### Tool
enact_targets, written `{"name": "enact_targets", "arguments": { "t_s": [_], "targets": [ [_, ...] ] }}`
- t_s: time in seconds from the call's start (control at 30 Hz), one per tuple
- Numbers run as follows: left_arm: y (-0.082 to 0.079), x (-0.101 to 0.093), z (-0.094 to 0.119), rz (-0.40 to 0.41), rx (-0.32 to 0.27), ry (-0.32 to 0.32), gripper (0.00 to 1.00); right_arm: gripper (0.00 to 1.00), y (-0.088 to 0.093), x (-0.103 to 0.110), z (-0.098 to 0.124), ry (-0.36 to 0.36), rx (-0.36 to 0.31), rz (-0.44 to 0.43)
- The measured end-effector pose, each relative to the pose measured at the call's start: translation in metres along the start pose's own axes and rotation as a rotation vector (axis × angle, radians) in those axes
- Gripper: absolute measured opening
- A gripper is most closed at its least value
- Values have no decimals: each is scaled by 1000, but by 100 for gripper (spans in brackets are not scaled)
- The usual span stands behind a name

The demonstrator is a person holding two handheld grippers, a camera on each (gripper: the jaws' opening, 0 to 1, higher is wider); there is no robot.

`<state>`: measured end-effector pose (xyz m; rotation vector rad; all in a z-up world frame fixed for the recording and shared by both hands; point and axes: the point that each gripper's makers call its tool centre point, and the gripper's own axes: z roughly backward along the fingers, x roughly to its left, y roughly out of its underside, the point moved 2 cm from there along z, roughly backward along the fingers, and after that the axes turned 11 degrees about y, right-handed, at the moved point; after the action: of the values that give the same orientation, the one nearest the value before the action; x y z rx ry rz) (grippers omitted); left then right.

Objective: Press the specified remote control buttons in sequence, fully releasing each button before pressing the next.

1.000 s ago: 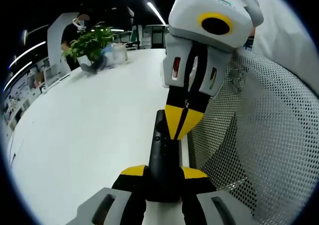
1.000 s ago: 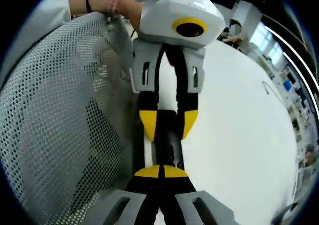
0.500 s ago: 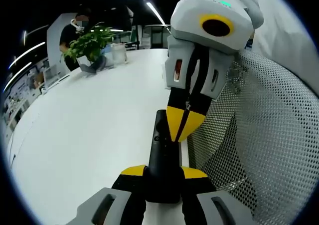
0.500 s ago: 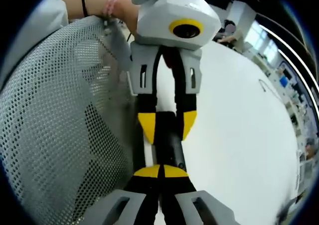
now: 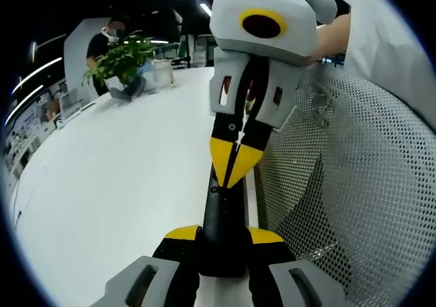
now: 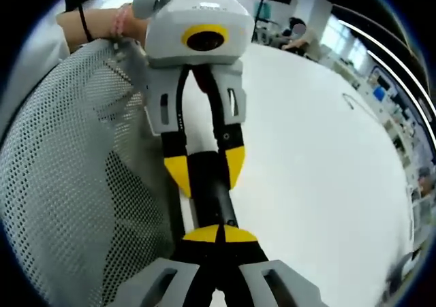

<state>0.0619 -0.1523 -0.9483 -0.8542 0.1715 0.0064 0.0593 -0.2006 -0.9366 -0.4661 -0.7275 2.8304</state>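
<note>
A black remote (image 5: 221, 215) lies lengthwise between the yellow-tipped jaws of my left gripper (image 5: 223, 235), which is shut on its near end just above the white table (image 5: 122, 184). My right gripper (image 5: 230, 174) comes down from above with its jaws shut, and its joined yellow tips sit on the remote's upper face. In the right gripper view my right gripper (image 6: 219, 234) is shut at the bottom and touches the remote (image 6: 212, 198). There the left gripper (image 6: 206, 171) holds the remote from the far side.
A grey mesh chair back (image 5: 354, 198) stands close on one side (image 6: 68, 198). A potted plant (image 5: 122, 58) and a person (image 5: 102, 38) are at the table's far end. A hand (image 6: 102, 24) holds the left gripper.
The right gripper's shut tips have shifted a little leftward and further up the remote's face. The left gripper still holds the remote in the same place.
</note>
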Motion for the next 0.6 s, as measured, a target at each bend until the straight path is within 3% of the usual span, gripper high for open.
{"name": "enact_targets", "arguments": {
  "t_s": [0.3, 0.5, 0.6],
  "targets": [
    [-1, 0, 0, 3, -1, 2, 25, 0, -3, -2, -4, -24, 51, -14],
    [-1, 1, 0, -2, 4, -1, 25, 0, -4, 0, -5, 54, 55, 99],
    [-1, 2, 0, -1, 6, -2, 25, 0, -3, -1, -5, 60, 49, 67]
  ]
}}
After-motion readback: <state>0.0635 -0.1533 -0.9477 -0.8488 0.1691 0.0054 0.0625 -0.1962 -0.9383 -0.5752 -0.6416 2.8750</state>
